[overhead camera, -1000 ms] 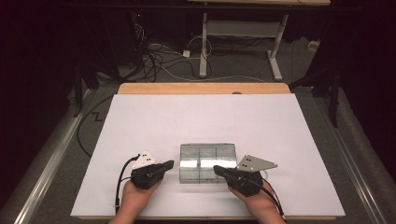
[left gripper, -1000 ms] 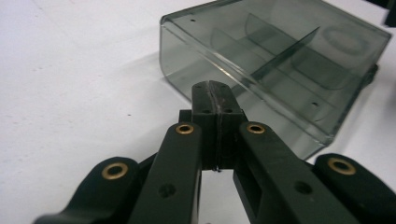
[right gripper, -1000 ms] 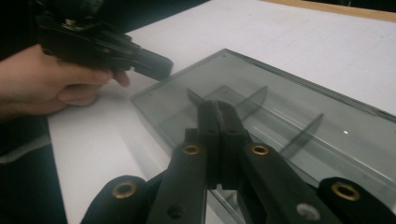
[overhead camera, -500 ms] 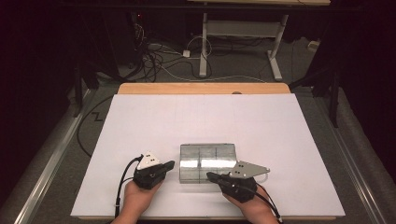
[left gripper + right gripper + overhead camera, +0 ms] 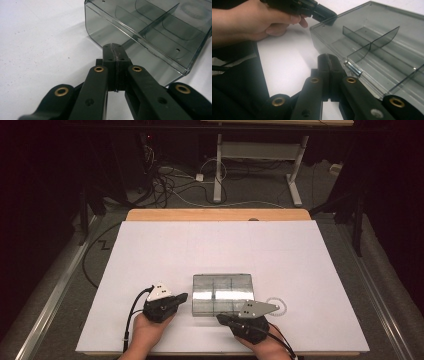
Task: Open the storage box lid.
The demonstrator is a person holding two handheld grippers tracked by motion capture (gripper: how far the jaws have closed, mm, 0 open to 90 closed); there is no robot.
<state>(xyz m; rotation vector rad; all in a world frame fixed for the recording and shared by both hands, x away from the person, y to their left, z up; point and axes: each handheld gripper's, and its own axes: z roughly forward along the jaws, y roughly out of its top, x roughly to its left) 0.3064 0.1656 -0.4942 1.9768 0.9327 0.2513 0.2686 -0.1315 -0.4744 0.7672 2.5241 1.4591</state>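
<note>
Two grippers: both low at the near edge of the table (image 5: 150, 245), one at each side of the box (image 5: 222, 292).
Box: clear, smoky plastic, open-topped, split by thin dividers (image 5: 160, 18); flat on the white sheet, near the middle of the near edge.
Left gripper (image 5: 184, 296): jaws pressed together, nothing between them; tips at the box's left wall, close to its near-left corner; touching or just short, hard to tell.
Right gripper (image 5: 220, 318): jaws pressed together, empty; tips just off the box's near wall, by a small metal hinge pin (image 5: 352, 67) on the rim.
Left hand (image 5: 147, 330): wrapped round its gripper, cable (image 5: 131, 312) trailing back to the near edge.
Ring (image 5: 276, 306): faint pale circle on the sheet, just right of the box, beside the right gripper's grey plate (image 5: 256, 308).
</note>
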